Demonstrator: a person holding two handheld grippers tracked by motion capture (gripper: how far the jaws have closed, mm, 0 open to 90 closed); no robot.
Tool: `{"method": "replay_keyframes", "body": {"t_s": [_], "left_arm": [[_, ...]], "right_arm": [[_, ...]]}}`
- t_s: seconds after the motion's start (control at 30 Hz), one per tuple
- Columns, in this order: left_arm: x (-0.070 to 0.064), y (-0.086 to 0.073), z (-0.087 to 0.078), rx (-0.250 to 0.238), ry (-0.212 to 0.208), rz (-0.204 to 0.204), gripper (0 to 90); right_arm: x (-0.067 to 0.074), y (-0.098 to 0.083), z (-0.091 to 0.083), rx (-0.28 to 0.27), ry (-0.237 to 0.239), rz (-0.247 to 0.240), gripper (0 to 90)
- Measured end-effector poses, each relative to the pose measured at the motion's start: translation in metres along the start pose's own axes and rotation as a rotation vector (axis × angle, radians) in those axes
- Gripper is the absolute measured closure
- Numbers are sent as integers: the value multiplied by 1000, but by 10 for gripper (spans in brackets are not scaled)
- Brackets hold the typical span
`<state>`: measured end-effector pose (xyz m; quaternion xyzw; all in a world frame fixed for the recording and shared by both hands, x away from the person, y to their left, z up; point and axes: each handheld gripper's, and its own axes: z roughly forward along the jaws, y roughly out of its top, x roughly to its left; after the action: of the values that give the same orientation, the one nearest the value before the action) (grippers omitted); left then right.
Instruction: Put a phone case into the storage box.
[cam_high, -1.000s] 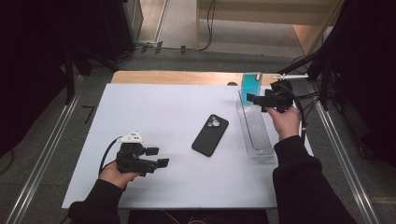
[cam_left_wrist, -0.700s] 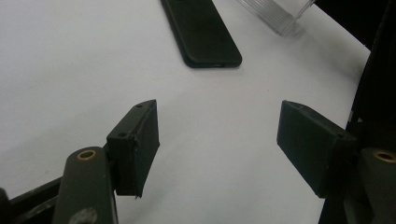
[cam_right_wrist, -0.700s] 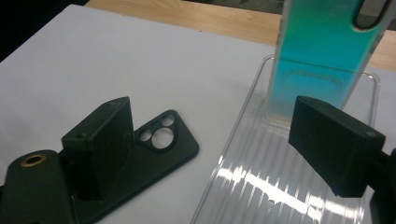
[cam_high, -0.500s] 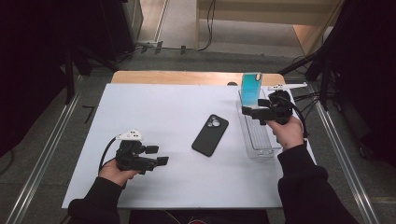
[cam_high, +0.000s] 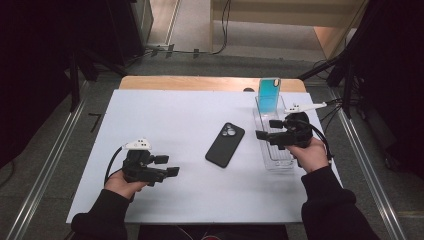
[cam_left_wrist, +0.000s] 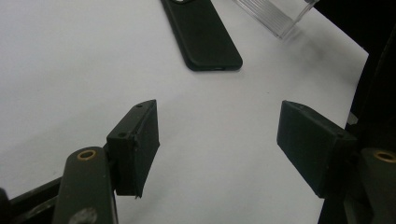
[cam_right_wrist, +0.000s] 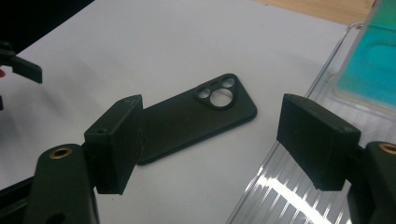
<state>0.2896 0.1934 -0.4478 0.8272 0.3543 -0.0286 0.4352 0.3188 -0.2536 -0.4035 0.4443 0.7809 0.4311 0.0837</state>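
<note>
Reaching for the black case (cam_high: 225, 145) at mid-frame with the right gripper (cam_high: 267, 129), jaws spread and just closing, nothing between them.
Flat and thin, the case may slide off the pads or get nudged toward the clear rack (cam_high: 272, 155); left gripper (cam_high: 167, 166) rests released, lower left. The teal case (cam_high: 269, 95) is cut off in the right gripper view.
</note>
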Motion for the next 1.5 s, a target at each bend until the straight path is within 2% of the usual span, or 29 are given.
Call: {"method": "replay_keyframes", "body": {"t_s": [0.17, 0.53, 0.7, 0.8, 0.93, 1.17, 1.37, 1.5], "left_arm": [[1, 0, -1, -3, 0, -3, 303], [2, -1, -3, -2, 2, -2, 303], [2, -1, -3, -3, 4, -1, 303], [2, -2, -4, -5, 5, -3, 303], [1, -2, -4, -2, 1, 1, 303], [1, -3, -5, -1, 1, 2, 303], [1, -3, -6, -5, 0, -4, 302], [0, -3, -5, -6, 1, -1, 303]], "right_arm": [[6, -9, -2, 6, 32, -24, 233], [20, -32, -6, 49, 100, -35, 268], [28, -44, -5, 67, 123, -73, 267], [32, -51, -6, 64, 138, -75, 268], [36, -59, -7, 34, 141, -109, 266], [39, -71, -4, 57, 158, -91, 266], [39, -80, 0, 115, 185, -83, 266], [37, -83, 3, 135, 192, -81, 266]]}}
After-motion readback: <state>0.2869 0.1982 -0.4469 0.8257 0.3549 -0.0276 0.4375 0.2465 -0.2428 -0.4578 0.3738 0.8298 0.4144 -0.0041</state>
